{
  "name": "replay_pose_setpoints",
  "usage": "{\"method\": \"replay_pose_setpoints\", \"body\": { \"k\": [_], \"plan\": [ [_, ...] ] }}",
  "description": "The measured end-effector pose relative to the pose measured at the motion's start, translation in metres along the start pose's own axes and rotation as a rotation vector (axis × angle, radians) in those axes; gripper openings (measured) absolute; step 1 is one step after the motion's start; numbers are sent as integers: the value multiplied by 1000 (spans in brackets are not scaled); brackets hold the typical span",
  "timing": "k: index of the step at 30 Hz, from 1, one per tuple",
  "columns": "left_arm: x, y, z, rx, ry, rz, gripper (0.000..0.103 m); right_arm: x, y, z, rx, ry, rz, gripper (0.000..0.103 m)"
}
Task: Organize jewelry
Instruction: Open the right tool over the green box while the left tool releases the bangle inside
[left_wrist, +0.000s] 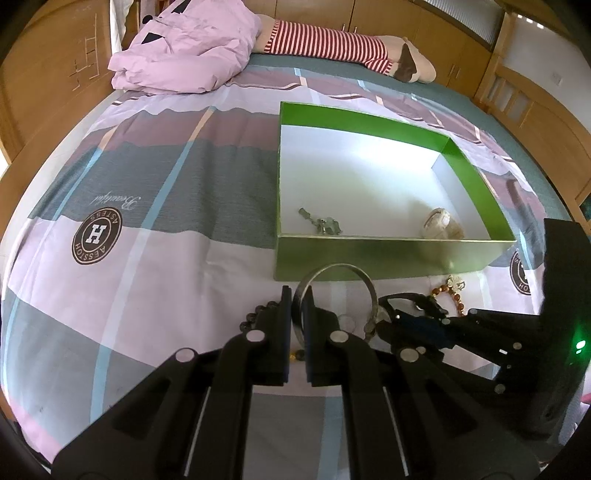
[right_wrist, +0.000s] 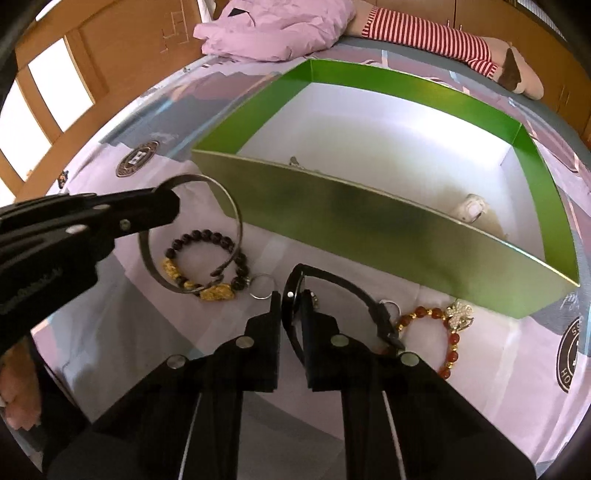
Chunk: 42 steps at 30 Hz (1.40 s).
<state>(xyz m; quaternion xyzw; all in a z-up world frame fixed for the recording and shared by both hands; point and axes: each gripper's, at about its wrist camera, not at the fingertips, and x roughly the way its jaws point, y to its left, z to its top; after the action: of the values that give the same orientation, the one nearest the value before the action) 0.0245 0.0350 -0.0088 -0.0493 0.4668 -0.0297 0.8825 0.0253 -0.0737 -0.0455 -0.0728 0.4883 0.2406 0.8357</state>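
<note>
Boxed: silver chain (left_wrist: 322, 224), pale watch (left_wrist: 441, 224) | left tool (left_wrist: 297, 295) pinches silver bangle (right_wrist: 229, 199), right tool (right_wrist: 290, 299) pinches black watch (right_wrist: 334, 282) | bead bracelets (right_wrist: 207, 266) wait on bed (left_wrist: 147, 277).

Left gripper (left_wrist: 297, 295), fingers nearly closed, pinching the rim of a silver bangle (left_wrist: 334, 271) and holding it tilted above the bed. Right gripper (right_wrist: 291, 301), fingers likewise drawn together, clamped on a black watch (right_wrist: 332, 284). The two grippers lie close, side by side.
</note>
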Motion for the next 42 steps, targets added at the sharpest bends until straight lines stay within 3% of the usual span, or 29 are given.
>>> {"method": "replay_pose_setpoints", "body": {
  "k": [8,12,18,24,26,29,34,36,38,42],
  "plan": [
    [-21,3,12,-20,-56,-46,5,-78,-23,13,51,-219,44,7],
    [-32,-5,35,-12,-96,-72,5,-101,-40,29,57,-301,1,7],
    [-18,-18,77,19,-139,-56,5,-57,-78,49,137,-222,-62,7],
    [37,-8,77,-17,-8,-56,5,-26,-84,43,150,-114,-100,9],
    [42,-6,75,-19,13,-55,7,-31,-82,41,158,-122,-95,17],
    [35,-8,75,-13,-10,-61,9,-48,-80,39,172,-179,-75,42],
    [15,-12,70,8,-28,-65,13,-76,-79,28,175,-203,10,45],
    [3,-10,60,16,-26,-63,24,-81,-75,21,159,-189,19,45],
    [-3,-5,48,13,-15,-35,32,-80,-74,14,141,-147,25,45],
    [5,12,24,-39,63,-3,32,-52,-77,1,105,23,15,45]
  ]
}}
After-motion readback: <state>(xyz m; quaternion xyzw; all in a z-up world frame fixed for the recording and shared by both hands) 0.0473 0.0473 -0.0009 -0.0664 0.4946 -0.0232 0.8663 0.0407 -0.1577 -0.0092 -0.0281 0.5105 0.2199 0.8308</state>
